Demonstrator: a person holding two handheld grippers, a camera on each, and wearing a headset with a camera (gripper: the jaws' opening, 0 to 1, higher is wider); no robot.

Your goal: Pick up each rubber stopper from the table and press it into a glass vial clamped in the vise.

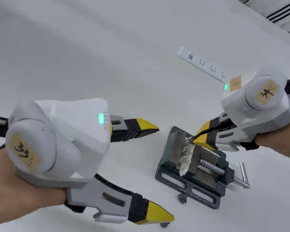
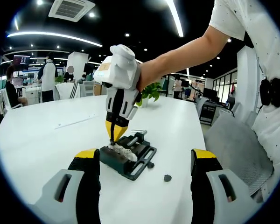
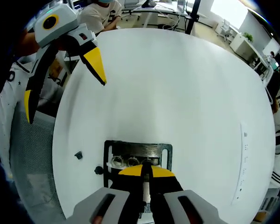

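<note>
The rubber stoppers [image 2: 167, 178] are tiny dark lumps that lie loose on the white table [image 1: 87, 58], just right of the vise [image 1: 203, 181] in the lower middle of the left gripper view. I think they are very light, soft and a bit squashy, and not slippery. A good place to pinch one is on its two sides, so the end that goes in points down. Which way they lie now is too small to tell. The glass vials [image 3: 123, 162] sit in a row in the vise, in the lower middle of the right gripper view. They stand straight up with their open mouths on top. Glass is hard and can crack, so I would push gently, straight down. The right gripper [image 1: 197, 138] hangs right over the vials with its jaws pressed together. I cannot tell if a stopper is between them. The left gripper [image 3: 60, 83] waits in the upper left of that view, jaws spread wide and holding nothing.
</note>
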